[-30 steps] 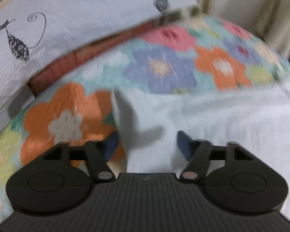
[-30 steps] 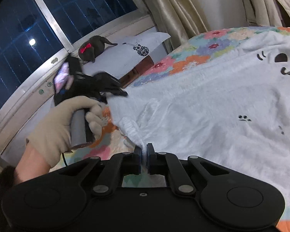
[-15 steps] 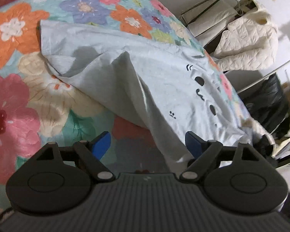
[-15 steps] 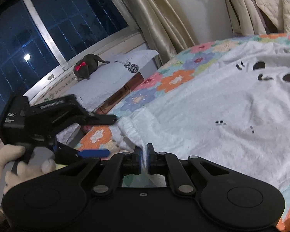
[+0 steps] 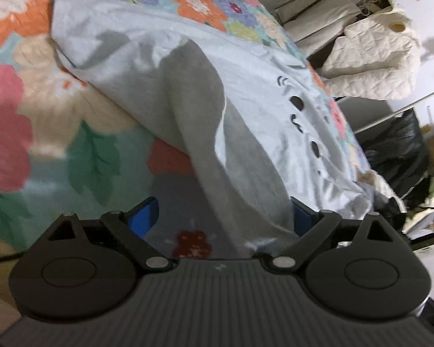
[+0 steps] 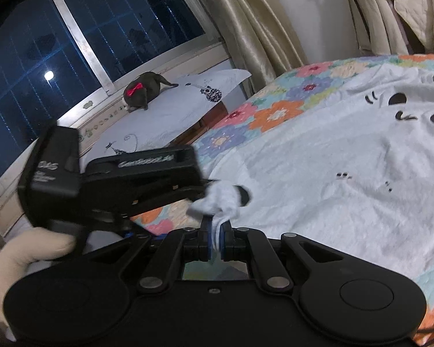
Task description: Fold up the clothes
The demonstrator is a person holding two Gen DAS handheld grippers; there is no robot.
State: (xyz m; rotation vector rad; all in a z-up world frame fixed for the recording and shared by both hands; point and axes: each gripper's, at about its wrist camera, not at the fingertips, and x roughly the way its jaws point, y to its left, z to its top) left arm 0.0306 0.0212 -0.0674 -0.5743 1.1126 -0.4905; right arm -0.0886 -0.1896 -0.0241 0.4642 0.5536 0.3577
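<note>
Only from the right wrist, right hand-held gripper (image 6: 215, 238) pinching shirt (image 6: 347, 179).

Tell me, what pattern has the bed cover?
Colourful flowers on the bed cover, clearest in the left wrist view.

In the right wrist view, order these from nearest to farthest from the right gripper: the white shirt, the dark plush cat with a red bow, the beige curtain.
1. White shirt: pinched in the right gripper.
2. Dark plush cat with a red bow: left, on the pillow.
3. Beige curtain: behind, by the window.
</note>
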